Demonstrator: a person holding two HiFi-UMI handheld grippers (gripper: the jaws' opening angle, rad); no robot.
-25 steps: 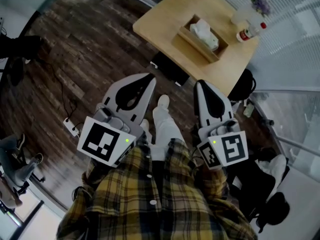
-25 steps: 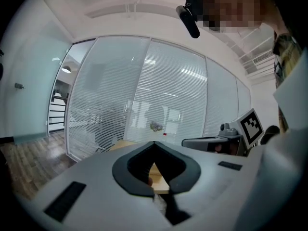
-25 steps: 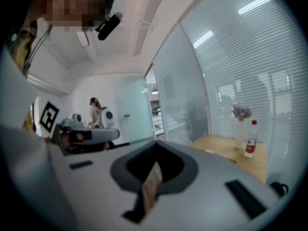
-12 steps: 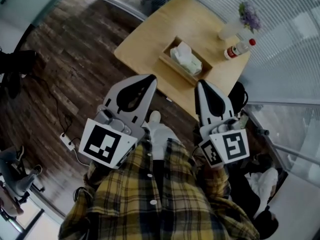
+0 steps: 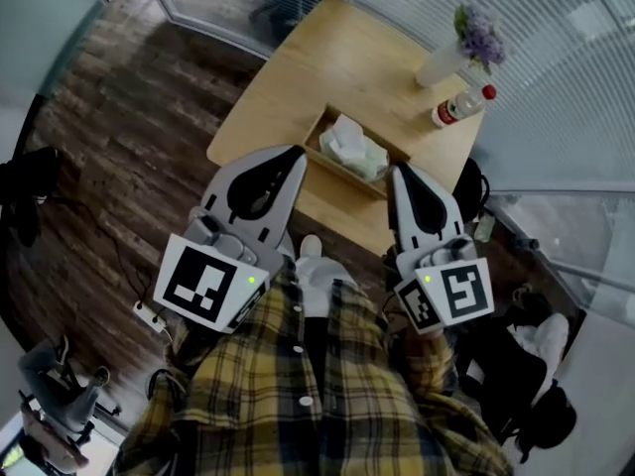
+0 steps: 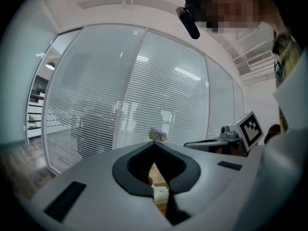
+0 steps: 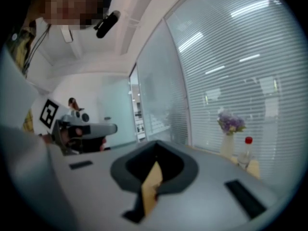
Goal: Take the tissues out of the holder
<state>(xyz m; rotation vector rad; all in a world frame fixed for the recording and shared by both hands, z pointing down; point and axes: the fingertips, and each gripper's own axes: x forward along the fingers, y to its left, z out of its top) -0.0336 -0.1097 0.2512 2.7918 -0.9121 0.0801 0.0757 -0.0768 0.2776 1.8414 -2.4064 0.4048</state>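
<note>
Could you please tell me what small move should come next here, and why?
Probably open the right gripper's jaws and ease it forward over the tissues. It and the left gripper are both shut and empty, seemingly just short of the holder, where the tissues sit untouched.

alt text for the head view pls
Looking down: the left gripper and right gripper, both shut and empty, point at a holder of white tissues on a wooden table. A vase and a bottle stand at its far corner.
</note>
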